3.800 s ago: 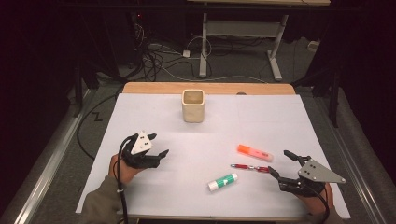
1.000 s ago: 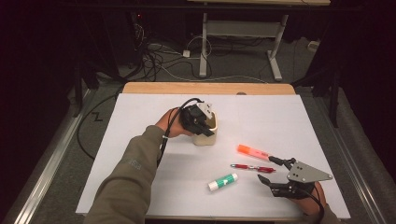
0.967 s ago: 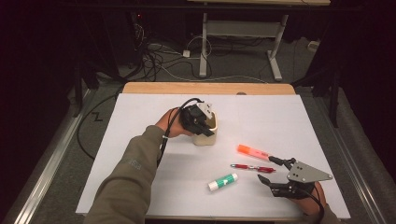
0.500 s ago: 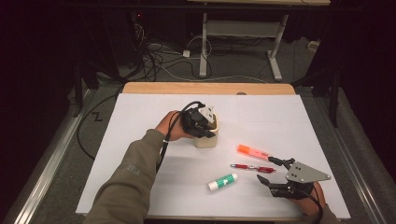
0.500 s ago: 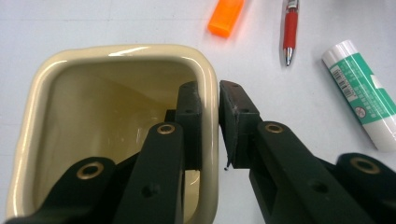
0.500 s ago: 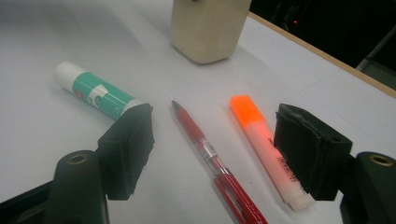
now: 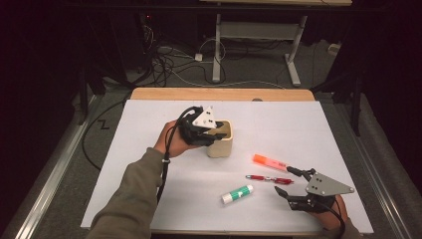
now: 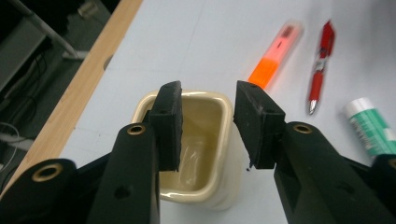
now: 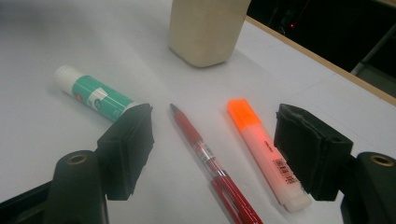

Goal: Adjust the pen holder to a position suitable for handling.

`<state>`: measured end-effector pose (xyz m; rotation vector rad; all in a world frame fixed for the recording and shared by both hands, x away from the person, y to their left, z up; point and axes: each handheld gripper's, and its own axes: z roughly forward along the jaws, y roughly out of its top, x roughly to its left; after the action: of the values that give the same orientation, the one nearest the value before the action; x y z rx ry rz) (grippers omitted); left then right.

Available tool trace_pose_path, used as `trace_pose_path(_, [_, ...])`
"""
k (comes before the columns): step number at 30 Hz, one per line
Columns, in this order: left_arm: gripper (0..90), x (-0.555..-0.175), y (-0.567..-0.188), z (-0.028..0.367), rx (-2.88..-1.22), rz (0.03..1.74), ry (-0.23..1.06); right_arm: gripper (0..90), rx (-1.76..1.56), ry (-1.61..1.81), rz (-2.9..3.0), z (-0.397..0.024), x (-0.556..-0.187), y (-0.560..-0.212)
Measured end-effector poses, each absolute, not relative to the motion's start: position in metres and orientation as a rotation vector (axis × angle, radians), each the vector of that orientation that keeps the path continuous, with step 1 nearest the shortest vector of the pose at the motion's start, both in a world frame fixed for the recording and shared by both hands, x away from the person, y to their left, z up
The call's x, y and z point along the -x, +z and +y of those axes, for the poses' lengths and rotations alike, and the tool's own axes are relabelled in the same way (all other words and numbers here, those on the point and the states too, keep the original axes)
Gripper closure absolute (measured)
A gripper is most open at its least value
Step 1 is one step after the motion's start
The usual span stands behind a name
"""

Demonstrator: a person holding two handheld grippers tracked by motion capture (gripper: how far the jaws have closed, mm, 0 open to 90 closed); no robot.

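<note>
Cup (image 7: 221, 141), cream, square-mouthed: upright on white table sheet (image 7: 278, 119), directly below and ahead of left gripper (image 7: 205, 130). Left gripper view: cup (image 8: 196, 154) under the jaw gap, one pad over the near-left rim, other pad just past the opposite wall; pads clear of the cup, nothing pinched between them. Jaws apart, having just been opening. Left hand (image 7: 171, 142) at the cup's left side, sleeve trailing toward the bottom edge.

Right gripper (image 7: 293, 186): low on the sheet near the front right corner, jaws wide apart, nothing gripped. Right gripper view: red pen (image 9: 212, 163) lying flat in the gap between the jaws, orange highlighter (image 9: 264, 149) beside it, closer to the right-hand jaw; glue stick (image 9: 95, 98) with green label just beyond the left-hand jaw; cup (image 9: 205, 28) farther ahead, past the pen tip.

High view: highlighter (image 7: 271, 162), pen (image 7: 268, 179) and glue stick (image 7: 238, 194) grouped between the two grippers, nearer the right one; all well apart from the cup.
</note>
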<state>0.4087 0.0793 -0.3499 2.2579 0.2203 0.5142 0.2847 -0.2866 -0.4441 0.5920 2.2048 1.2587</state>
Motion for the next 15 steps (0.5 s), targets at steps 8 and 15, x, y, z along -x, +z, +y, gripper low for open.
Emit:
trace_pose_path(8, [33.4,-0.375,-0.356,0.105,-2.076,0.336,0.742,28.3,-0.589,1.255,2.198,-0.285,-0.284,-0.444])
trace_pose_path(15, [26.0,-0.35,-0.374,0.121,-2.057,0.361,0.822,28.3,-0.579,1.243,2.181,-0.285,-0.284,-0.442])
